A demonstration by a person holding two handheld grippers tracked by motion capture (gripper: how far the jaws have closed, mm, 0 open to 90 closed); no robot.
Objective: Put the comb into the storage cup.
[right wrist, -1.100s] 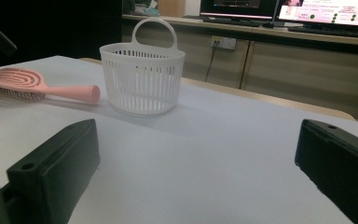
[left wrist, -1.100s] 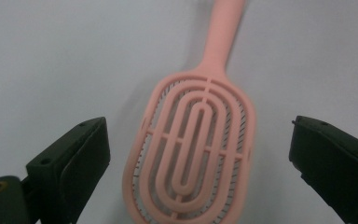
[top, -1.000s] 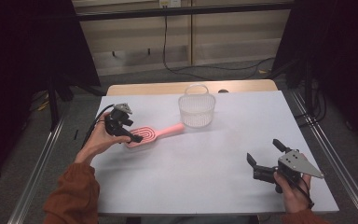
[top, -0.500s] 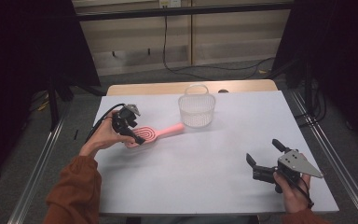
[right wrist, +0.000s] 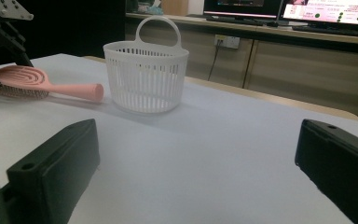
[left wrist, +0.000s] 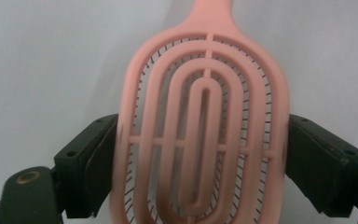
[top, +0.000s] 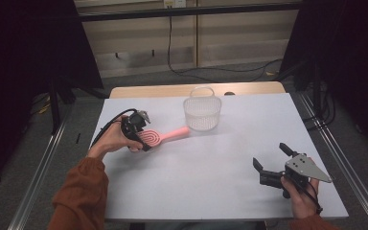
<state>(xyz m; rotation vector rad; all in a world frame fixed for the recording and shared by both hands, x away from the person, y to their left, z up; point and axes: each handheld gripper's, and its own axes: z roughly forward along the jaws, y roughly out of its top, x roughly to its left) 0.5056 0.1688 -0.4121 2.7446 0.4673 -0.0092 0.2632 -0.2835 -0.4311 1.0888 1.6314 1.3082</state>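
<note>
— Closing on the pink hairbrush (left wrist: 205, 121): left gripper (top: 141, 132), jaws one on each side of the brush's oval head. They have just been narrowing, with the head between them. In the left gripper view the left pad sits right at the head's edge and the right pad looks to meet the other edge; whether either truly presses, I cannot tell.

— Where does the brush lie?

— Flat on the white table (top: 211, 191), left half, bristles down, ribbed back up. Head toward the person's left hand (top: 112, 140), handle running toward the white slatted basket (top: 201, 114). Handle tip near the basket's base, not touching.

— Basket position?

— Upright, near the far edge of the table, about mid-width. Hoop handle up. From the right gripper view nothing can be seen inside it through the slats.

— Right side?

— Right gripper (top: 271, 162) near the front right corner, held in the person's right hand (top: 299, 194). Jaws spread wide, bare table between them. Grey three-cornered plate on top, pointing right. Well apart from brush and basket.

— Sleeves?

— Rust-orange sleeve (top: 79, 196) on the left forearm, coming in from the bottom edge.
</note>
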